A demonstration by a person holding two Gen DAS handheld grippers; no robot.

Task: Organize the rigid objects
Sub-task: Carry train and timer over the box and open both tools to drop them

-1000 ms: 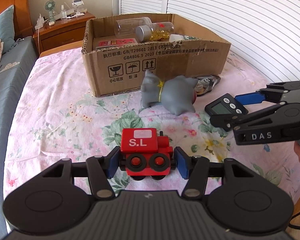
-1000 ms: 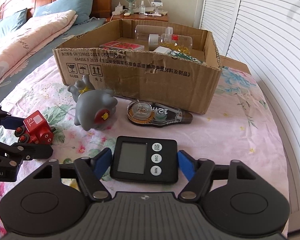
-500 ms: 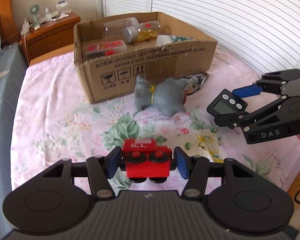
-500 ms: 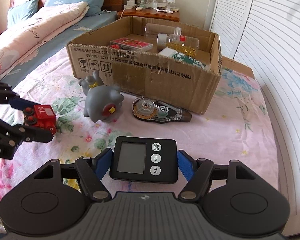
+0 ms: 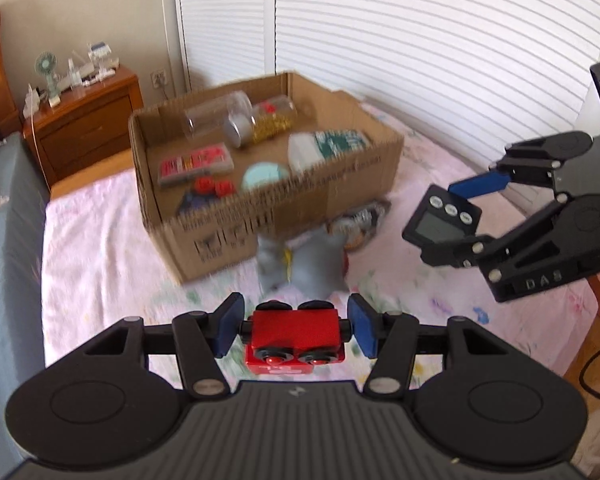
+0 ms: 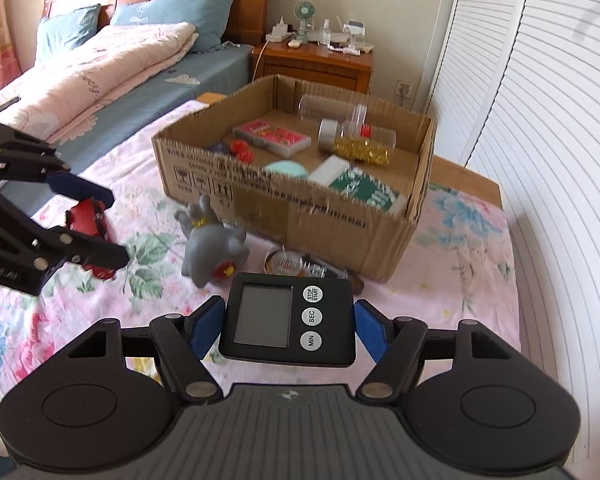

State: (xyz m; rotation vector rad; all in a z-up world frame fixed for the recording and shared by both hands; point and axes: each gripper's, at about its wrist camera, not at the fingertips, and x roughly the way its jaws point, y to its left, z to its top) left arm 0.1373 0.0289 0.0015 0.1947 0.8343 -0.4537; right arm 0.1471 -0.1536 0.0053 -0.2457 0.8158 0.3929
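My left gripper [image 5: 296, 330] is shut on a red toy train [image 5: 295, 340], held clear above the flowered bedspread. In the right wrist view the same train [image 6: 90, 220] shows between the left gripper's fingers at the left edge. My right gripper [image 6: 288, 328] is shut on a black digital timer [image 6: 288, 322], also lifted; the timer [image 5: 440, 220] appears at the right of the left wrist view. Ahead stands an open cardboard box [image 6: 300, 204] with bottles, a card box and other small items inside.
A grey rubber toy animal [image 6: 212, 244] and a tape dispenser [image 6: 300, 266] lie on the bedspread [image 6: 460, 264] in front of the box. A wooden nightstand [image 6: 320, 62] stands behind, louvred doors [image 6: 540, 120] to the right, pillows and a quilt [image 6: 100, 64] on the left.
Both grippers have risen with their loads, so the box interior now shows from above. The red train has rolled in the left gripper, its top label no longer facing up.
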